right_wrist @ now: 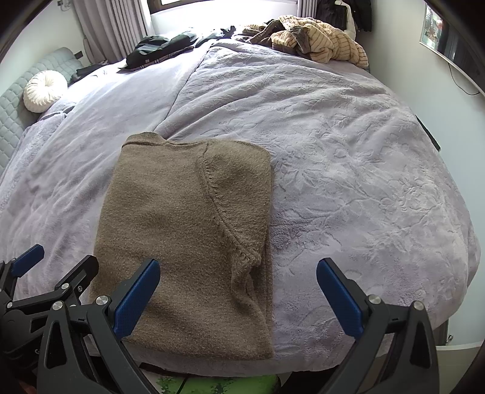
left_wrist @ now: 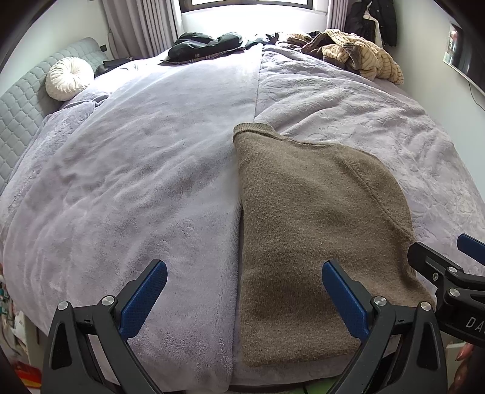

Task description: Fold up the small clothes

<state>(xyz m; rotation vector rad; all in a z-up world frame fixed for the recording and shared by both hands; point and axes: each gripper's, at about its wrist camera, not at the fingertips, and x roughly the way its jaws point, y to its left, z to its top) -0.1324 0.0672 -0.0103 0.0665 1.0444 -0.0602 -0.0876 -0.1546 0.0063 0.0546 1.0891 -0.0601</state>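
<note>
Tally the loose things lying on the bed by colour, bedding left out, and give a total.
Brown: 1, the folded brown knit sweater near the front edge.
Black: 1, the heap of black clothing at the far side.
Tan striped: 1, the rumpled tan striped garment pile at the far right corner.
White: 1, the round white pleated cushion by the headboard.
Total: 4

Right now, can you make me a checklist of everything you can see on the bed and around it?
Surface: bed with a lilac fleece blanket, rumpled.
Job's things: brown knit sweater, folded into a long panel, flat near the front edge.
Clutter: striped tan clothes pile and dark clothes at the far side; round white cushion by the grey headboard.
Grippers: left gripper open, above the sweater's left edge; right gripper open, above its right edge. Neither holds anything.
Cables: thin wire on the right wall.
Surroundings: window, curtains, hanging dark coats.
</note>
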